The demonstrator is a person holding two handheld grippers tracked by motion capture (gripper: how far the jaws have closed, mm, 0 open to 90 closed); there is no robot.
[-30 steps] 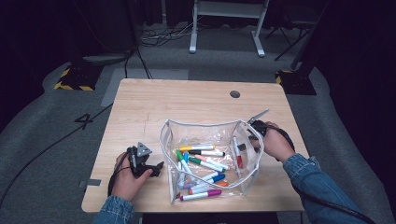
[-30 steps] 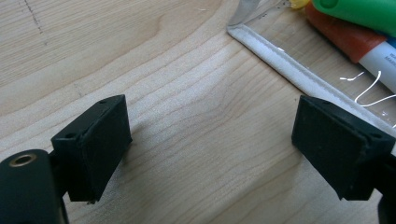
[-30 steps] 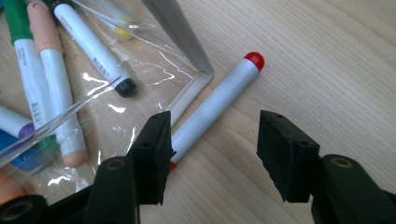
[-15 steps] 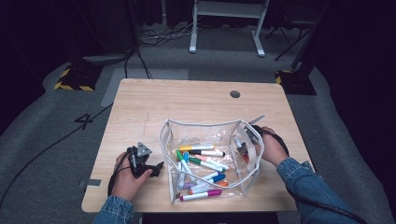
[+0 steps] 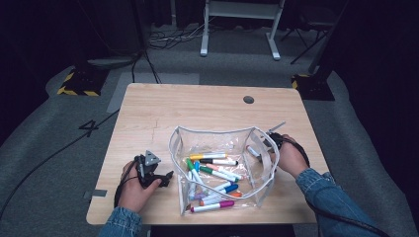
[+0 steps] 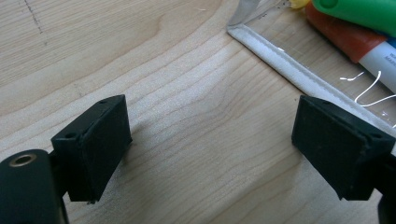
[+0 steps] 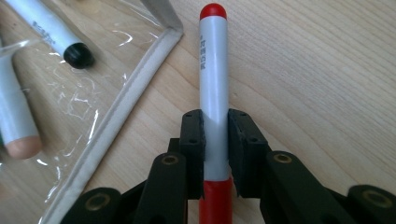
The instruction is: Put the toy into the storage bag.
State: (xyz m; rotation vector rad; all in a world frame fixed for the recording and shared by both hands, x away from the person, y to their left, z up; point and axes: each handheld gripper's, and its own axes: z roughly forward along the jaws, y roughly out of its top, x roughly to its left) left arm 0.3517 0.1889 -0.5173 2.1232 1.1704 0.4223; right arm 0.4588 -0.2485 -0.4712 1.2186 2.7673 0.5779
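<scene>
At eight o'clock on the wooden counter (image 5: 197, 111), the left hand-held gripper (image 5: 167, 176) rested wide open, empty. A clear pouch (image 5: 262, 163) of markers (image 5: 217, 174) filled the middle. At three o'clock, the right hand-held gripper (image 7: 215, 135) had just closed on a red-capped marker (image 7: 213, 70) beside the pouch.

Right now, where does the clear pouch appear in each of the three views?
High view: the clear pouch stands open at the centre-front of the table, with markers inside.
Left gripper view: its white-trimmed edge crosses the upper right corner.
Right gripper view: its trimmed corner lies at the left, beside the red marker.
Shared landmark: the light wooden table under it.
</scene>
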